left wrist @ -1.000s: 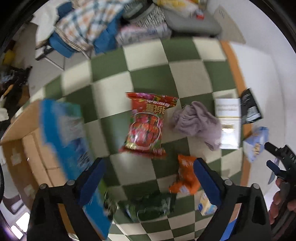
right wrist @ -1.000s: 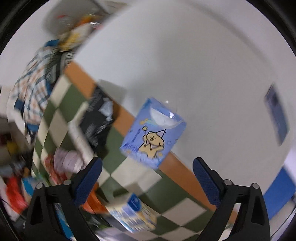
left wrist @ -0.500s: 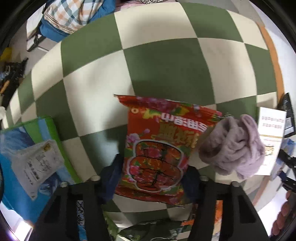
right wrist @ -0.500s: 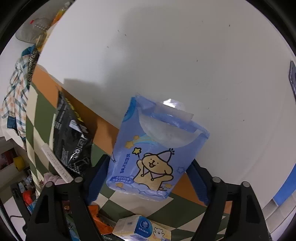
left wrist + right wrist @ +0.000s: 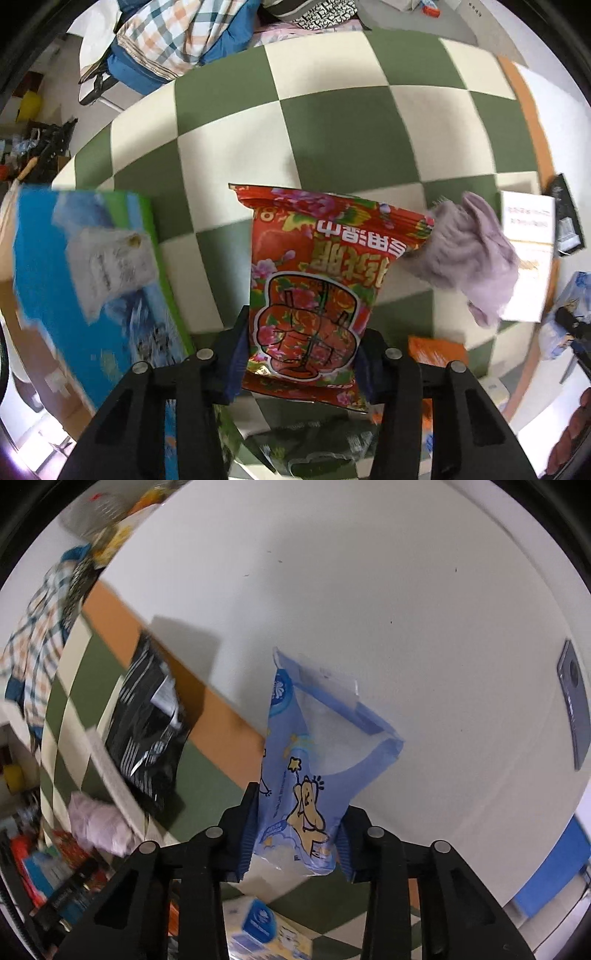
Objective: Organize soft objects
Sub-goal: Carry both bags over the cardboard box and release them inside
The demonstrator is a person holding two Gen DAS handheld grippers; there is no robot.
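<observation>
A red flowered snack bag [image 5: 314, 266] lies on the green-and-cream checked mat [image 5: 332, 110]. My left gripper [image 5: 303, 332] has its jaws closing on the bag's near end, both pads pressing its sides. A blue tissue pack [image 5: 317, 746] with a cartoon dog hangs squeezed in my right gripper [image 5: 299, 812], whose jaws are closing tight on its lower end, above the white surface [image 5: 406, 590]. A crumpled purple cloth [image 5: 469, 251] lies just right of the red bag.
A blue-and-green pack [image 5: 85, 288] sits to the left. A white box [image 5: 528, 254] and black bag [image 5: 147, 716] lie by the mat's orange border. An orange packet [image 5: 436, 350], a green packet [image 5: 314, 450] and another tissue pack [image 5: 266, 930] lie near. Checked clothing [image 5: 177, 33] is piled far back.
Both grippers dropped down and went from wide open to closed, the left onto the red snack bag, the right onto the blue tissue pack, which is now pinched narrow.
</observation>
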